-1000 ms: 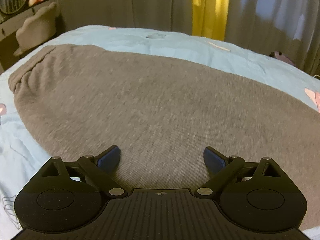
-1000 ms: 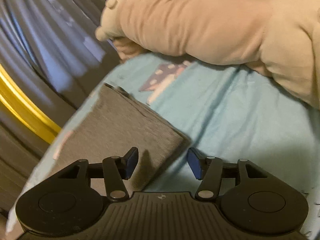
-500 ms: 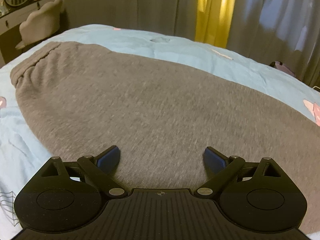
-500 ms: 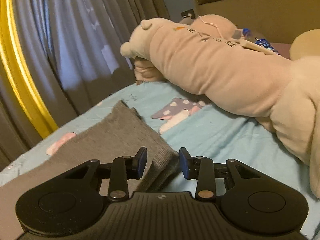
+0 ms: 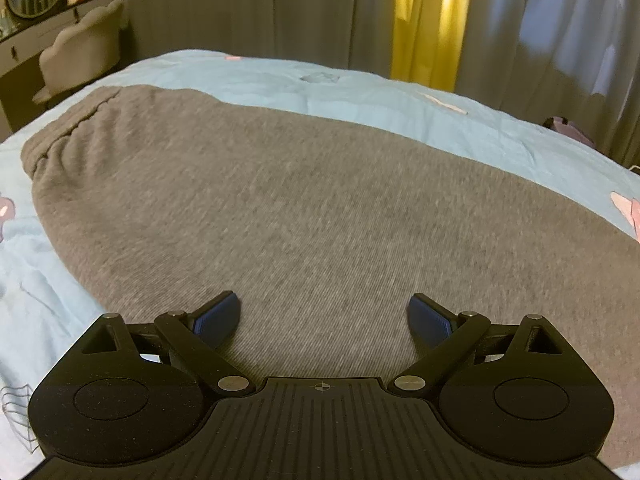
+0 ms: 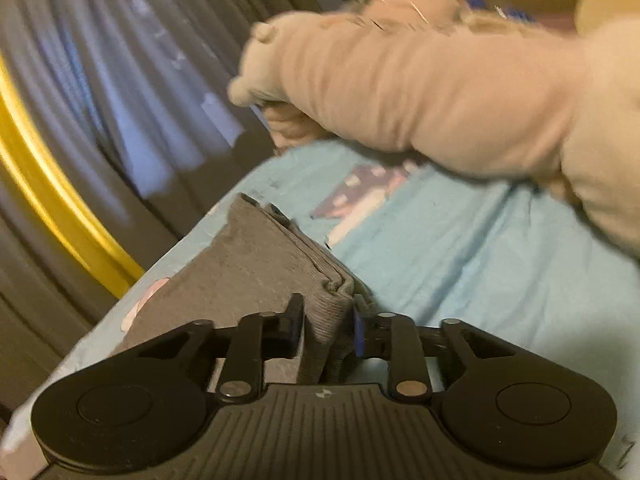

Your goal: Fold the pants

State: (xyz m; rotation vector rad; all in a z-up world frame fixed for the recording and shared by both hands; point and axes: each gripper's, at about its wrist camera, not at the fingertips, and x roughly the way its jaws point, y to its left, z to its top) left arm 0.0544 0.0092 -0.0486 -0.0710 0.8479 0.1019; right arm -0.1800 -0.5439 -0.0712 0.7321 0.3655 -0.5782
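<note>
Pants: grey pants [image 5: 304, 200] are lying spread flat across the light blue bed [image 5: 360, 92], waistband toward the far left.
Left gripper: the left gripper [image 5: 322, 316] is hovering over the broad middle of the pants, its jaws standing wide apart with nothing between them.
Right gripper: the right gripper [image 6: 326, 324] is closing its jaws on the cuff end of the pants [image 6: 256, 256], the bunched fabric sitting between both pads.
Beyond: a beige plush pillow [image 6: 440, 92] is lying further up the bed.
</note>
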